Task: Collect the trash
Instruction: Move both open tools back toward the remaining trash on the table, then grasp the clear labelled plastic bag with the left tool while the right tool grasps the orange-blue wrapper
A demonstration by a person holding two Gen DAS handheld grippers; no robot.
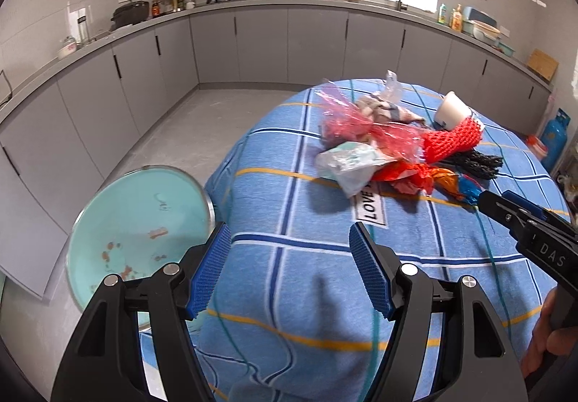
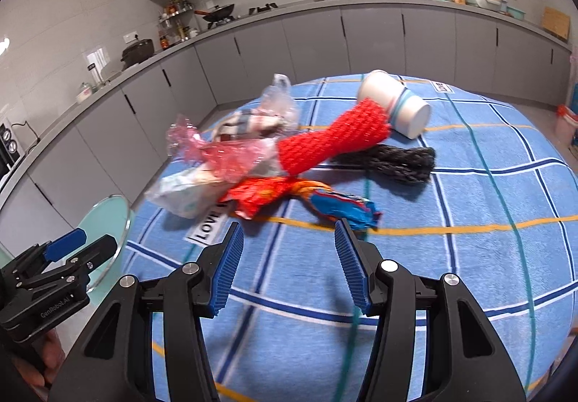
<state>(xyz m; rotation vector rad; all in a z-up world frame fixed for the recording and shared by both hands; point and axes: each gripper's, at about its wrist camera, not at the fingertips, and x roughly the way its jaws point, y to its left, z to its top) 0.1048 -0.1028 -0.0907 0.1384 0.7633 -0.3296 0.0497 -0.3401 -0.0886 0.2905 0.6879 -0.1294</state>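
- Your trash (image 2: 289, 156) is lying in a crinkly heap on the cloth (image 2: 469, 221): red net, pink wrap, white cup.
- Your left tongs (image 1: 289, 266) and right tongs (image 2: 287, 263) are gaping, gripping nothing.

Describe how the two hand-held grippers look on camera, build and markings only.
Both are black plastic frames with silver bolt heads and ribbed blue pads on the fingers. The left hand-held gripper carries small white lettering on its side in the right wrist view; the right hand-held gripper shows white letters "DAS" in the left wrist view. No cables or sleeves show.

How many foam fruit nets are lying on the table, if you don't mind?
2: a red net against the paper cup, and a black net beside it. Others may hide under wrappers.
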